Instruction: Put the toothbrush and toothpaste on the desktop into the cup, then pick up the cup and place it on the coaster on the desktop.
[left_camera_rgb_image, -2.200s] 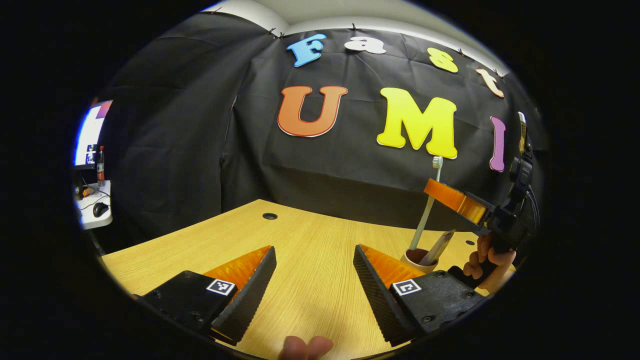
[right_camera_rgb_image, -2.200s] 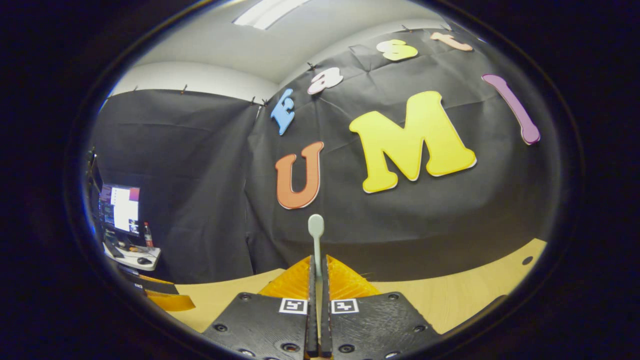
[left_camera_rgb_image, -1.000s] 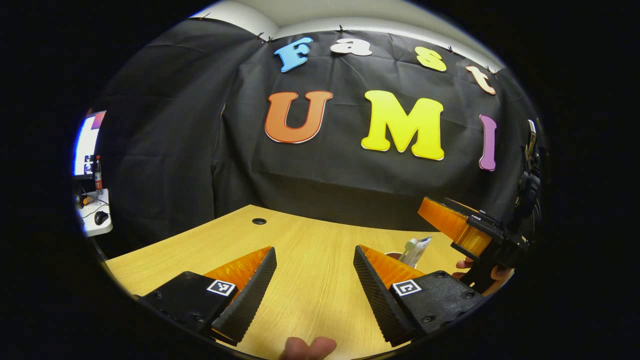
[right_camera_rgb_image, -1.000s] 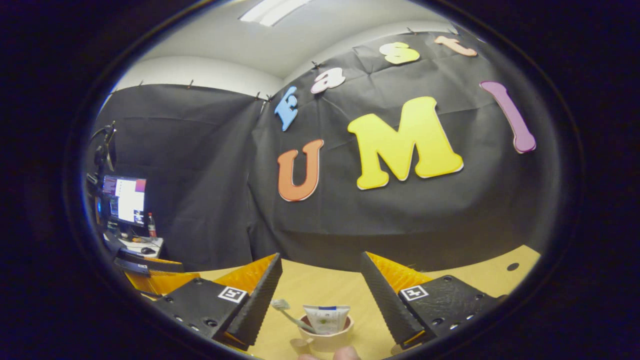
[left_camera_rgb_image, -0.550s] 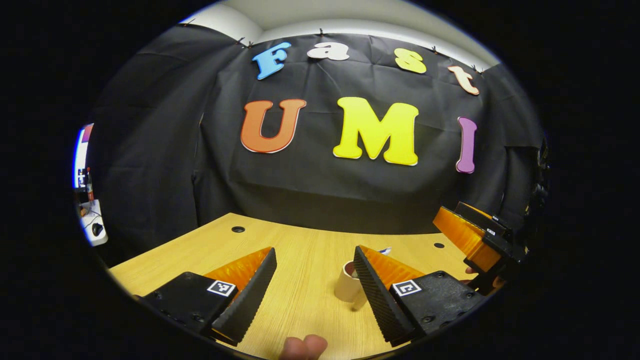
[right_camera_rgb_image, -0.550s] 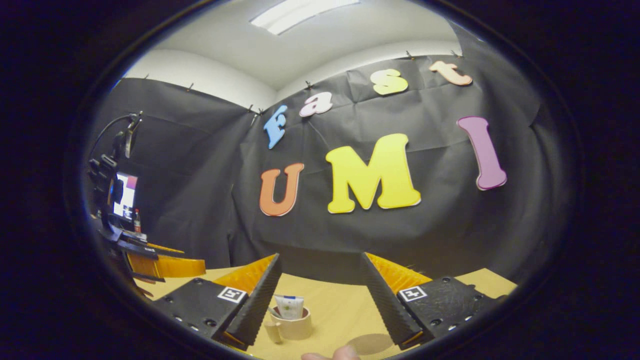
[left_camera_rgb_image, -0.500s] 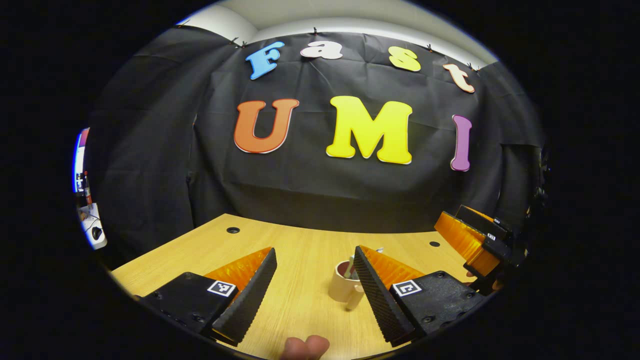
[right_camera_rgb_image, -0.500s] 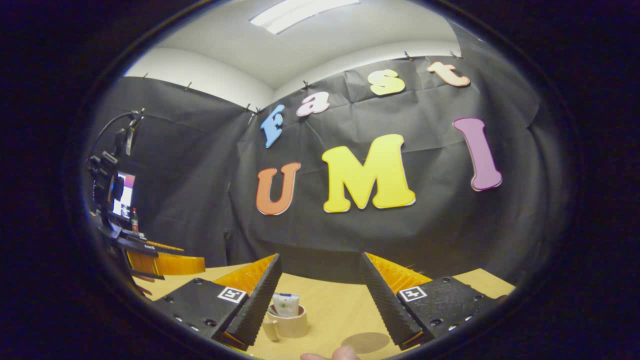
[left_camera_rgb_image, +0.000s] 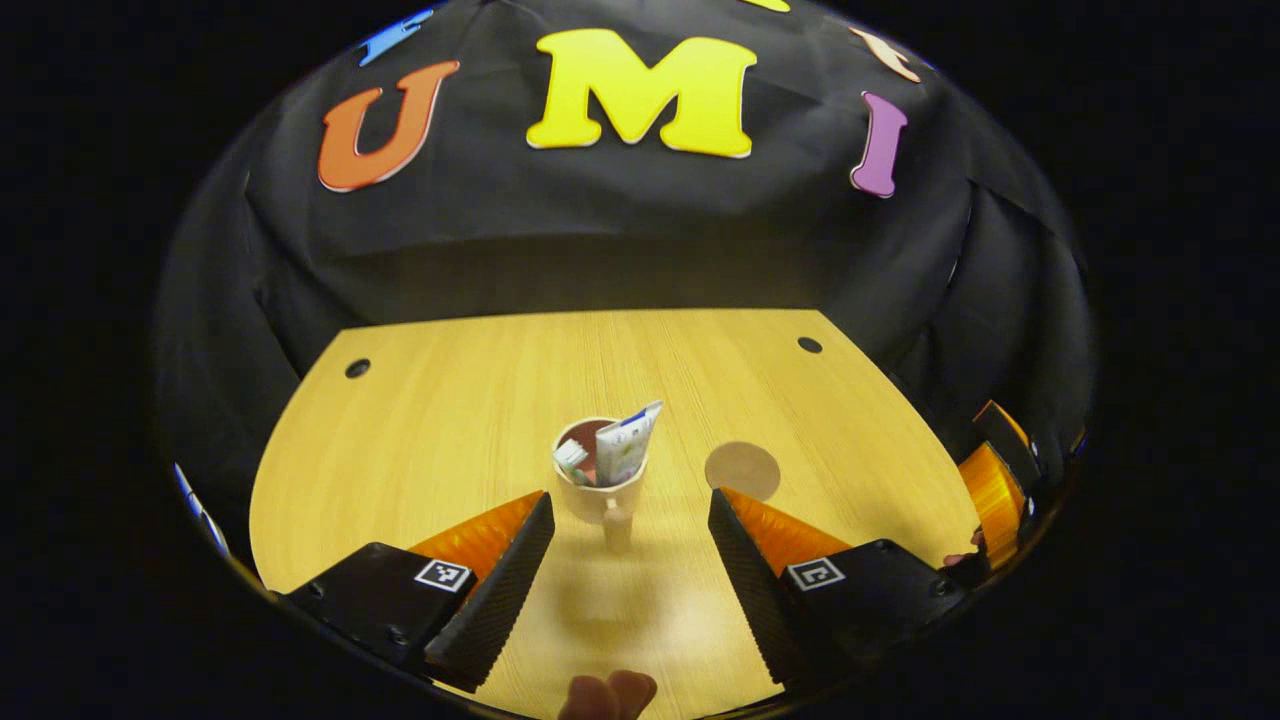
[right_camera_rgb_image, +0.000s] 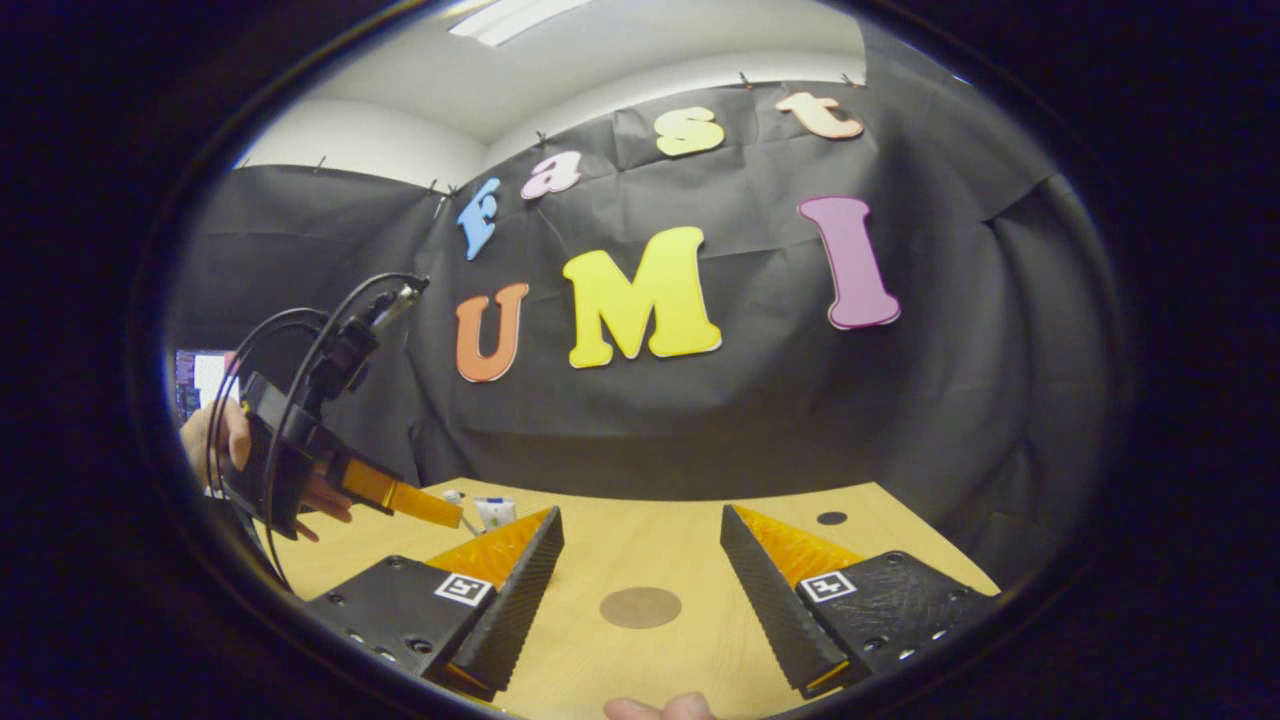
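A cream cup (left_camera_rgb_image: 596, 490) stands upright mid-table with its handle toward me. Inside it lean the toothbrush (left_camera_rgb_image: 572, 460) and the toothpaste tube (left_camera_rgb_image: 626, 446). My left gripper (left_camera_rgb_image: 630, 498) hovers open just short of the cup, which sits centred ahead of the gap. The round brown coaster (left_camera_rgb_image: 742, 470) lies bare on the table right of the cup. My right gripper (right_camera_rgb_image: 641, 513) is open and empty, with the coaster (right_camera_rgb_image: 640, 607) between its fingers. In the right gripper view the tube's top (right_camera_rgb_image: 493, 512) peeks out past one finger; the cup is hidden.
The wooden table (left_camera_rgb_image: 450, 420) has a cable hole at each far corner (left_camera_rgb_image: 357, 368) (left_camera_rgb_image: 809, 345). The right gripper (left_camera_rgb_image: 990, 480) sits at the table's right edge. A hand (right_camera_rgb_image: 215, 435) holds the left gripper (right_camera_rgb_image: 440, 512) with looping cables. Black cloth backs the table.
The left gripper tilted down and swung over to the cup, which is now centred between its fingers. The right gripper drew back to the right; the coaster now lies in front of it.
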